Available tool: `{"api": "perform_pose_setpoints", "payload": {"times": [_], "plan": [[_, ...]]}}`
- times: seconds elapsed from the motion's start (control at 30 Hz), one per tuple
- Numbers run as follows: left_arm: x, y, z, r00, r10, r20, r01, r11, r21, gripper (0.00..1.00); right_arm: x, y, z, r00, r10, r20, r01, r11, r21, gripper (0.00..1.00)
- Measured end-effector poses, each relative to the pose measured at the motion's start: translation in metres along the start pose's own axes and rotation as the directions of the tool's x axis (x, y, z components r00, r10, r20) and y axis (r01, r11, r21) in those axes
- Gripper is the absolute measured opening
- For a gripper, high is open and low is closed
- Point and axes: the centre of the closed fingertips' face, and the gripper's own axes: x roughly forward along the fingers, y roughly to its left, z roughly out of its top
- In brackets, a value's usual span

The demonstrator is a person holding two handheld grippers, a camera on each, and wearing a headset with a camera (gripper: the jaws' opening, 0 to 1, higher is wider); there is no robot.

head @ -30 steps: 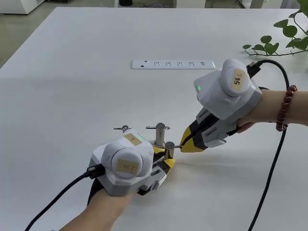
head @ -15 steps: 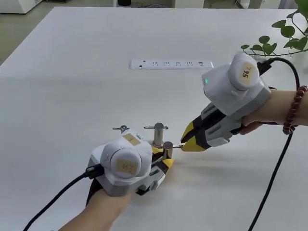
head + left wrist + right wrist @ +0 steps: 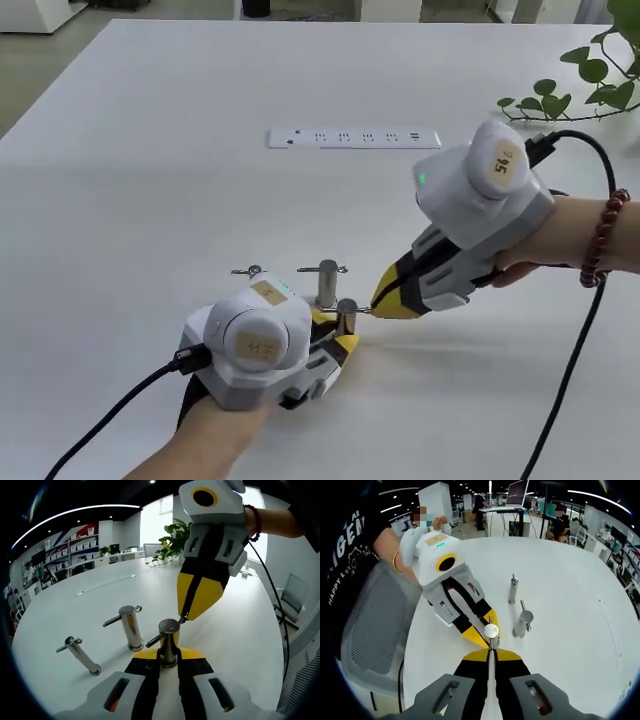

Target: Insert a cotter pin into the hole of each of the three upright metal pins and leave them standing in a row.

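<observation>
Three metal pins stand near the table's front. My left gripper (image 3: 340,336) (image 3: 169,658) is shut on the nearest pin (image 3: 346,312) (image 3: 169,642) (image 3: 491,630), low on its shaft. A cotter pin (image 3: 362,309) (image 3: 153,640) runs through that pin's hole; its far end sticks out on the left. My right gripper (image 3: 376,302) (image 3: 491,653) is shut on the cotter pin's other end, tips close beside the pin head. The middle pin (image 3: 327,283) (image 3: 131,627) and the left pin (image 3: 252,271) (image 3: 80,655) each carry a cotter pin.
A white power strip (image 3: 353,137) lies further back on the white table (image 3: 150,180). Green plant leaves (image 3: 575,85) hang in at the far right. Black cables trail from both grippers toward the front edge. A grey mesh chair (image 3: 375,625) stands beside the table.
My right gripper's tips have edged a little back toward the held pin since half a second ago. The left gripper and the three pins stay where they were.
</observation>
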Motion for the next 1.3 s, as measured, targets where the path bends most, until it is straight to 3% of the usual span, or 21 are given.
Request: {"api": "perform_pose_setpoints", "payload": {"times": [0.43,0.8,0.87,1.1,1.3], "plan": [[0.001,0.0,-0.001,1.0,-0.002,-0.004,0.002,1.0,-0.01,0.1,0.004,0.0,0.005,1.0,-0.003,0.006,0.003,1.0,-0.005,0.0],[0.001,0.0,-0.007,0.9995,0.004,-0.031,-0.005,1.0,-0.021,0.11,0.006,-0.002,0.002,1.0,-0.004,-0.003,0.004,1.0,0.007,0.0],[0.0,0.0,-0.008,0.9994,0.008,-0.033,-0.009,1.0,-0.025,0.11,0.007,-0.002,0.001,0.9999,-0.005,-0.014,0.005,1.0,0.015,0.06],[-0.01,0.006,-0.009,0.9992,0.016,-0.038,-0.017,0.999,-0.039,0.2,0.008,-0.002,0.012,0.9987,-0.028,0.043,0.027,0.999,0.041,0.15],[-0.02,0.008,-0.01,0.9995,0.016,-0.028,-0.018,0.998,-0.056,0.26,0.011,-0.002,0.022,0.9964,-0.045,0.072,0.043,0.998,0.04,0.16]]}}
